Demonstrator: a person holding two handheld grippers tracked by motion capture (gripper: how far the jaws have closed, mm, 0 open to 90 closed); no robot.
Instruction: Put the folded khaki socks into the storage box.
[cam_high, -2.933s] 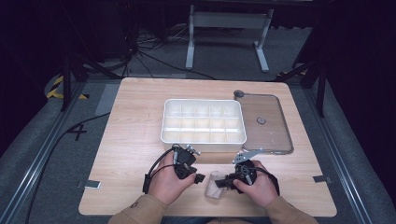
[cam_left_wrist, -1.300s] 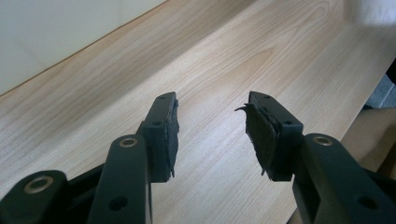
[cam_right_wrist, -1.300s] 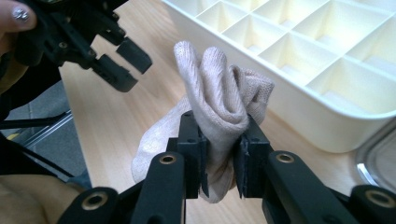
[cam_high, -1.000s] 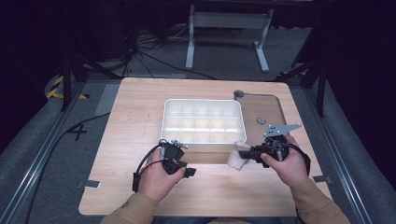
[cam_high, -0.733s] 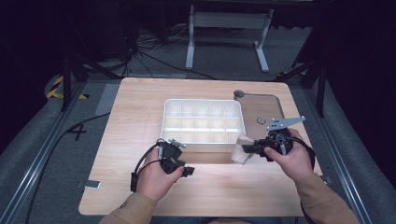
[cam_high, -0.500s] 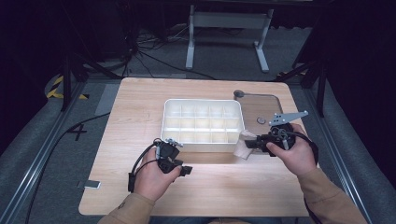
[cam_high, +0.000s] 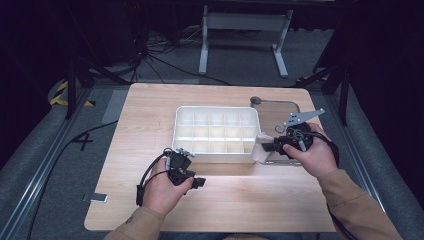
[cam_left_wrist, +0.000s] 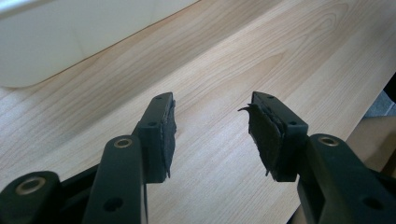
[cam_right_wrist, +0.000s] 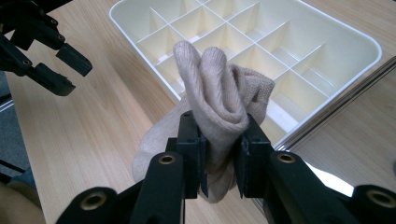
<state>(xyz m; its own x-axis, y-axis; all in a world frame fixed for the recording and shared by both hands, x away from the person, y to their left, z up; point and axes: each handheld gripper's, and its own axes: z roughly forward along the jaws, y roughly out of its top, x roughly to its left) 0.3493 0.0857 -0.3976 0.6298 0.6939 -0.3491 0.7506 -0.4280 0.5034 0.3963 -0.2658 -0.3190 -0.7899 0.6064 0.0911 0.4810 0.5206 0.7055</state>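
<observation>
A rolled beige sock (cam_right_wrist: 219, 88) is pinched between my right gripper's (cam_right_wrist: 222, 123) jaws, which are shut on it. In the high view the sock (cam_high: 260, 150) hangs just off the table at the front right corner of the white divided tray (cam_high: 215, 107), with the right gripper (cam_high: 268, 146) pointing left. The tray's compartments (cam_right_wrist: 299, 56) look bare. My left gripper (cam_high: 198, 183) rests low on the wood in front of the tray. Its jaws (cam_left_wrist: 212, 126) stand open and have just been opening, with nothing between them. It also appears far off in the right gripper view (cam_right_wrist: 67, 72).
A clear lid (cam_high: 287, 112) lies flat to the right of the tray, under the right hand. The wooden table (cam_high: 150, 125) has open wood to the left and front. A small grey strip (cam_high: 97, 198) lies at the front left edge.
Both grippers met at the sock near the table's front middle. Since then the right gripper has carried the sock right, away and upward to the tray's corner. The left hand stays put.
</observation>
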